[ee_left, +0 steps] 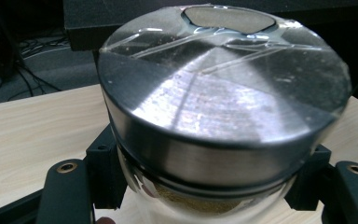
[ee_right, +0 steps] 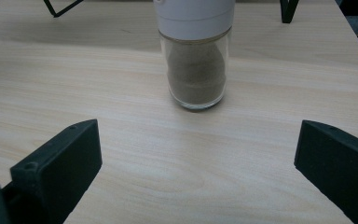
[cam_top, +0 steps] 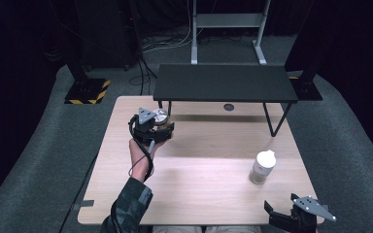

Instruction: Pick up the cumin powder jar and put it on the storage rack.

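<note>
Plenty of bare light-wood worktop (cam_top: 199, 165) through the middle, and a low black shelf (cam_top: 223, 82) along the far edge. Up near the far-left corner, the left gripper (cam_top: 156, 127) is clamped on a round silver-lidded glass jar (ee_left: 223, 93). The right gripper (cam_top: 298, 216) hangs at the near-right corner, jaws wide apart, facing a white-capped glass spice bottle (ee_right: 195, 60) by the right edge.

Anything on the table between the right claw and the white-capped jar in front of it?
Nothing: in the right gripper view, bare wooden table runs from the open right claw to the white-capped jar.
</note>
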A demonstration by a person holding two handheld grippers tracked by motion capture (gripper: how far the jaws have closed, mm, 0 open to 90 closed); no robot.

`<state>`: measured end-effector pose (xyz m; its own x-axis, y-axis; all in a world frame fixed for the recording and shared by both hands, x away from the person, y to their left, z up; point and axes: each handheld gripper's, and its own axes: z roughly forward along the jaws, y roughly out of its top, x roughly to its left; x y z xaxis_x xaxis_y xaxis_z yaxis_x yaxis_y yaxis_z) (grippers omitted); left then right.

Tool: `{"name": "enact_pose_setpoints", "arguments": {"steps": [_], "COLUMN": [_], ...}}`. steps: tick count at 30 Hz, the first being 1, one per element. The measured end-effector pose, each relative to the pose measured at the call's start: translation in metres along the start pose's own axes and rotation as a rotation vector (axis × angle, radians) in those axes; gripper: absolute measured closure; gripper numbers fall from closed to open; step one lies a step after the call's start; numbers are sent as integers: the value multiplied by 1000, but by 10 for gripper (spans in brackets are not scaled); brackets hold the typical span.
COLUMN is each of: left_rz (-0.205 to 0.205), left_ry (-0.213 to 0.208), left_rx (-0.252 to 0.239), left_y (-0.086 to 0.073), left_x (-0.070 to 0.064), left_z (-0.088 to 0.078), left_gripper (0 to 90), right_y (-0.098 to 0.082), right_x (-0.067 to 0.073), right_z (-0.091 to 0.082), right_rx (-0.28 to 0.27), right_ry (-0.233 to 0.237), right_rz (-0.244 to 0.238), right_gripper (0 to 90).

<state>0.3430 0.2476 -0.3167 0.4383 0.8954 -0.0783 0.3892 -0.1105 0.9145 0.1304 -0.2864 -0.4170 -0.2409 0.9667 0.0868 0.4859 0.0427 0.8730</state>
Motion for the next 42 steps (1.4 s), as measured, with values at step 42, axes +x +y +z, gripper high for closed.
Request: {"name": "enact_pose_setpoints", "arguments": {"steps": [42], "left_rz": [28], "left_ry": [0], "left_rx": [8], "left_y": [58], "left_x": [4], "left_z": [25], "left_gripper": [308], "right_y": [1], "right_x": [-2], "right_z": [1], "right_rx": [15], "right_ry": [1], "right_rz": [-3], "right_gripper": [0]}}
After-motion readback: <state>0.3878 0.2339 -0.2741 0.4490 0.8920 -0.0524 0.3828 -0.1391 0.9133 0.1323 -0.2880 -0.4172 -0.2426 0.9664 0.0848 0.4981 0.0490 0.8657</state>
